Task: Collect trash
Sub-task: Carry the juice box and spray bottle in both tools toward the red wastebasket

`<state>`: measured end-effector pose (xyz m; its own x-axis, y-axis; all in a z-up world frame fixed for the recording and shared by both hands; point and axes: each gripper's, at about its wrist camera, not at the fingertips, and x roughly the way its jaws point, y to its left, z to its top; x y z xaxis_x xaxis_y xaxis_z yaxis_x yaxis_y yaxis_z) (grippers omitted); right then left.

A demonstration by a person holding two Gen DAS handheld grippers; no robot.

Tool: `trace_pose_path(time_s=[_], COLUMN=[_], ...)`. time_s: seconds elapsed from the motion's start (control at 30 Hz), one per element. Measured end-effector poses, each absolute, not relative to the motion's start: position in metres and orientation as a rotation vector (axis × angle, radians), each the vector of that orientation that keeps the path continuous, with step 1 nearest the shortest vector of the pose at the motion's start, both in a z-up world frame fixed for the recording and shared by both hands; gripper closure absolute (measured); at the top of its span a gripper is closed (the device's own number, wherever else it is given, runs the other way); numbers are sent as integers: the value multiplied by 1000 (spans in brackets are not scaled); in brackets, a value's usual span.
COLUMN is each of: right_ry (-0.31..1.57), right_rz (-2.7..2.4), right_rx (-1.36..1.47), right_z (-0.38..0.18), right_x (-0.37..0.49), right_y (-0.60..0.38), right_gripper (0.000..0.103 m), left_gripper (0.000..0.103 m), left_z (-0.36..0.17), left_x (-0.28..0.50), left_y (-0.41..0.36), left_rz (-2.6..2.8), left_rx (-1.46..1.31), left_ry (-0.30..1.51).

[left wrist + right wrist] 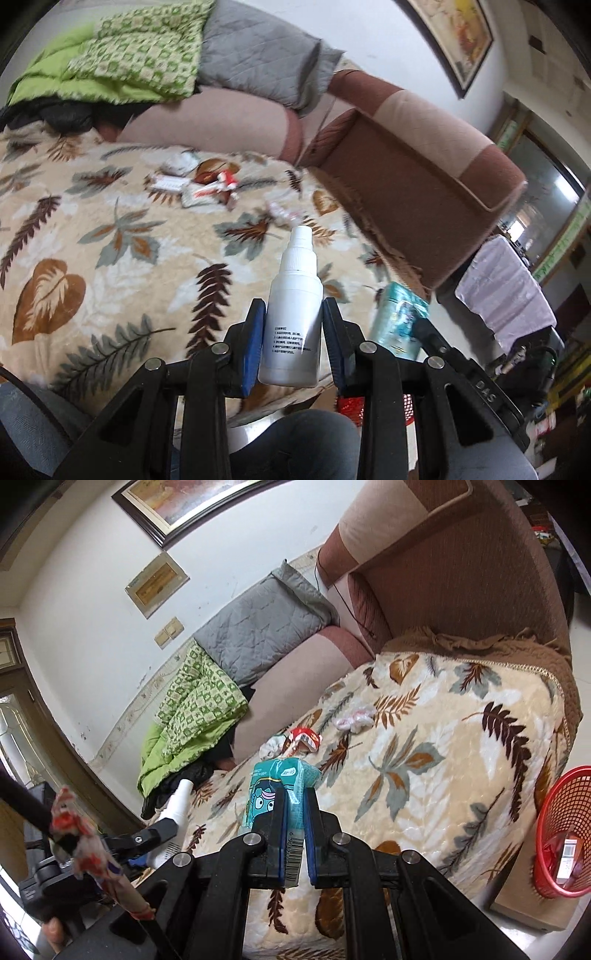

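Note:
My left gripper (293,314) is shut on a white spray bottle (293,295), held upright above the leaf-patterned blanket (92,229). The same spray bottle (177,808) shows at the left of the right wrist view. My right gripper (295,797) is shut on a teal tissue pack (280,779) with a cartoon face; that tissue pack (399,321) also appears to the right in the left wrist view. Loose wrappers (207,184) and crumpled paper (352,716) lie further back on the blanket. A red mesh basket (565,830) stands on the floor by the sofa.
A brown sofa arm (417,192) rises on the right. Grey cushion (258,55) and green quilt (122,62) are piled at the back. A covered table (506,291) stands beyond the sofa. A person's knee (295,443) is below the left gripper.

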<state>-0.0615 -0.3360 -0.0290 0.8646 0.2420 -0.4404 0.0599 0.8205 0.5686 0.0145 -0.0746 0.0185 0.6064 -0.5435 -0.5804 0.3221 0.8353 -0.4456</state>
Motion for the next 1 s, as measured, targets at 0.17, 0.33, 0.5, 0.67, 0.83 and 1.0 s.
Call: trace_pose_path(time_s=[0.17, 0.33, 0.5, 0.67, 0.83, 1.0], right_ry=[492, 466, 444, 430, 420, 406], right_rz=[93, 78, 47, 8, -36, -86], right_rx=[600, 593, 597, 598, 600, 605], right_z=[-14, -4, 2, 6, 9, 11], right_x=[-73, -86, -100, -114, -128, -143], right_y=[-341, -349, -362, -378, -393, -412], right_gripper=[94, 94, 94, 94, 94, 94], left_gripper=[73, 73, 73, 73, 73, 73], left_z=[36, 45, 50, 56, 62, 68], left_x=[-2, -12, -18, -23, -29, -37], left_y=[-88, -103, -118, -137, -160, -185], left_rz=[-556, -597, -630, -675, -727, -776], left_rx=[-294, -280, -263, -248, -222, -191], left_ry=[748, 739, 740, 740, 738, 733])
